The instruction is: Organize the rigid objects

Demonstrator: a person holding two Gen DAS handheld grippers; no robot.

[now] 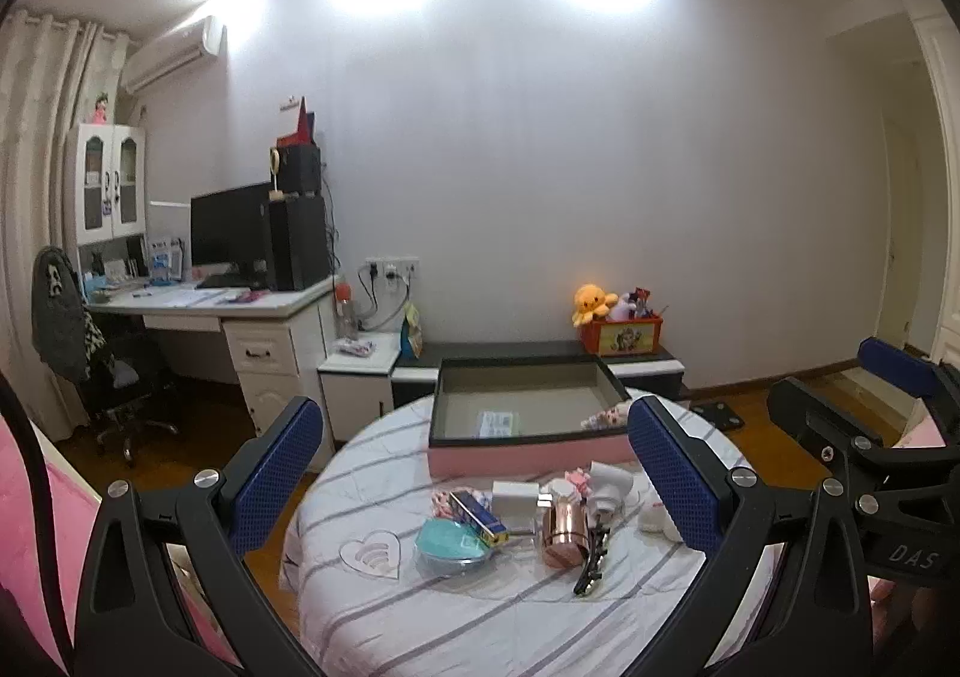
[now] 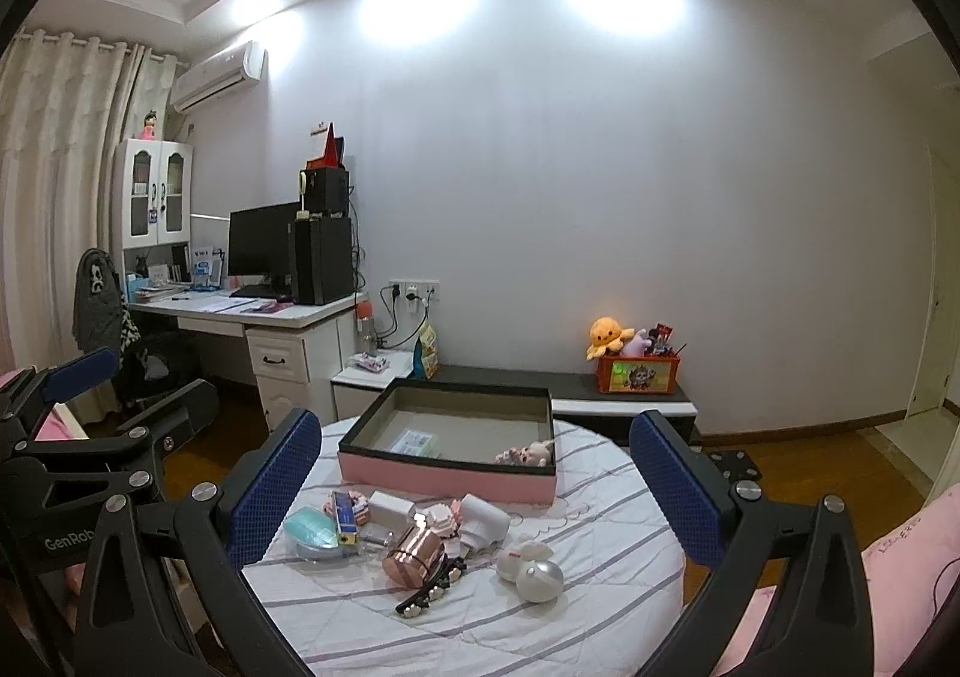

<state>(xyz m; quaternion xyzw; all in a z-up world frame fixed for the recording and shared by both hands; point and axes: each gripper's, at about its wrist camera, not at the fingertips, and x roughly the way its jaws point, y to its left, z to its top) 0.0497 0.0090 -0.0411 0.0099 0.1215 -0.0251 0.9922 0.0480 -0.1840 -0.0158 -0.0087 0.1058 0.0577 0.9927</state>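
A round table with a striped cloth (image 1: 420,611) (image 2: 360,617) holds a pink-sided open box (image 1: 522,452) (image 2: 447,476) at its far side. Inside lie a small card (image 1: 498,424) and a small doll (image 2: 528,454). In front lies a pile: a rose-gold cup (image 1: 564,533) (image 2: 417,554), a teal case (image 1: 450,545) (image 2: 312,530), a blue and gold box (image 1: 480,518) (image 2: 345,512), a white charger (image 1: 515,497) (image 2: 390,506), a black hair clip (image 1: 591,563) (image 2: 429,590), and a white pearly bunny (image 2: 534,569). My left gripper (image 1: 474,473) and right gripper (image 2: 474,485) are open, empty, above the table's near side.
A desk with monitor and computer tower (image 1: 258,239) and a chair (image 1: 90,353) stand at the left. A low bench (image 1: 540,356) with an orange toy bin (image 1: 627,332) runs along the wall. Pink bedding (image 2: 900,587) lies at the right.
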